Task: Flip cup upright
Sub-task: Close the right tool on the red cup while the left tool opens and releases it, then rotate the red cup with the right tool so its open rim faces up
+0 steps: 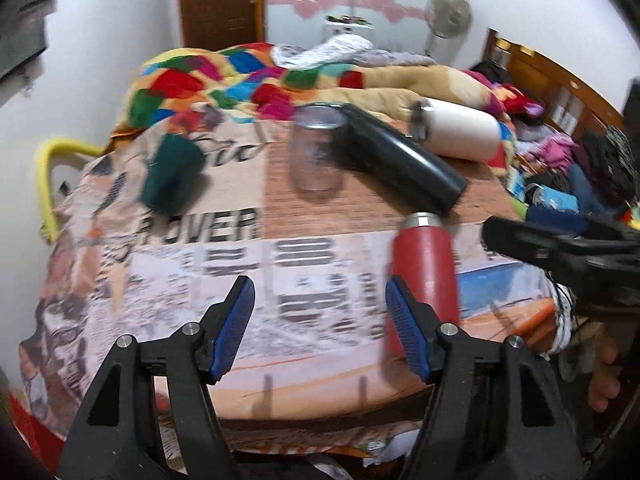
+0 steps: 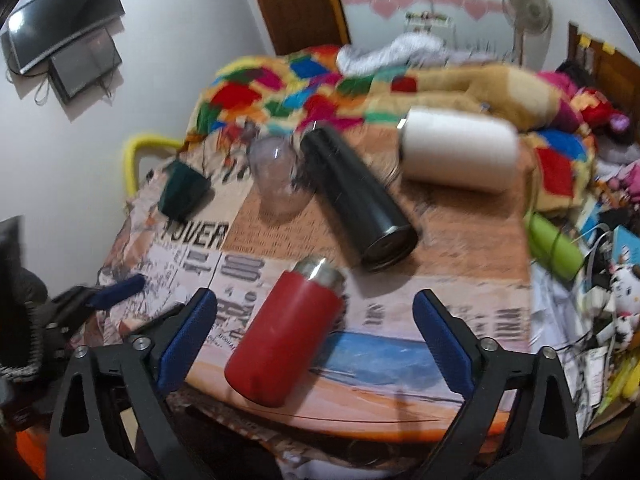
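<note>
A red flask [image 2: 286, 332] with a steel neck lies on its side near the table's front edge, also in the left wrist view [image 1: 426, 276]. My right gripper [image 2: 316, 340] is open, its blue pads on either side of the red flask without touching it. My left gripper [image 1: 320, 324] is open and empty, just left of the red flask. A black flask [image 2: 356, 196], a white flask [image 2: 456, 152], a clear cup [image 2: 278, 176] and a dark green cup [image 2: 182, 192] lie on the table behind.
The table [image 2: 460, 240] is covered with printed paper. A bed with a multicoloured blanket [image 2: 320, 84] lies behind. A green bottle [image 2: 554, 248] and clutter crowd the right edge. A yellow chair back [image 1: 46, 184] stands at the left.
</note>
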`<state>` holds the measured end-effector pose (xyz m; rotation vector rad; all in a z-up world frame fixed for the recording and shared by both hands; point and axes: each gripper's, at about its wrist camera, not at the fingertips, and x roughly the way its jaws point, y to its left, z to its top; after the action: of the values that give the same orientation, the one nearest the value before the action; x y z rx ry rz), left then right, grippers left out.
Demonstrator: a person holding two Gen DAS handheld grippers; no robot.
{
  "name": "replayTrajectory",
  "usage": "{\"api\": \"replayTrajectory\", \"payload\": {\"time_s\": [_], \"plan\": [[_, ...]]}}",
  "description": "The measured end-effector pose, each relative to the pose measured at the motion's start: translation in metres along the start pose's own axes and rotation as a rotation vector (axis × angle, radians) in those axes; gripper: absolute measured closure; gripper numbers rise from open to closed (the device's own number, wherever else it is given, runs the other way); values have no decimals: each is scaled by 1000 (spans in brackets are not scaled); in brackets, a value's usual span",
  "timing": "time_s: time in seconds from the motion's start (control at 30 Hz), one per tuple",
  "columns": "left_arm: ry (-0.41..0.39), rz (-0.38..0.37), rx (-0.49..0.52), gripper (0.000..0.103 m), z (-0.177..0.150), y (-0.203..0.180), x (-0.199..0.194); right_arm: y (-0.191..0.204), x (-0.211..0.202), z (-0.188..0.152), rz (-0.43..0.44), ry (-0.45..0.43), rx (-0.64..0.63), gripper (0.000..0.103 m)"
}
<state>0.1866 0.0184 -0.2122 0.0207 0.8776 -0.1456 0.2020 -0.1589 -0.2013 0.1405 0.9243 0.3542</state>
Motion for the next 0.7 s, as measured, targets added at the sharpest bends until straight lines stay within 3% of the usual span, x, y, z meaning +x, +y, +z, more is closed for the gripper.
{"api": "replayTrajectory", "payload": {"time_s": [0.17, 0.37, 0.5, 0.7], "plan": [[-16, 72, -21, 36, -13, 20, -6, 0, 40, 0, 3, 125, 47, 12], [-8, 94, -25, 36, -25, 28, -4, -6, 67, -1, -17, 207, 108, 15], [-9, 87, -24, 36, -29, 29, -3, -9, 88, -4, 12, 283, 164, 29], [-5, 90, -15, 36, -31, 26, -1, -4, 89, -2, 22, 277, 158, 39]]}}
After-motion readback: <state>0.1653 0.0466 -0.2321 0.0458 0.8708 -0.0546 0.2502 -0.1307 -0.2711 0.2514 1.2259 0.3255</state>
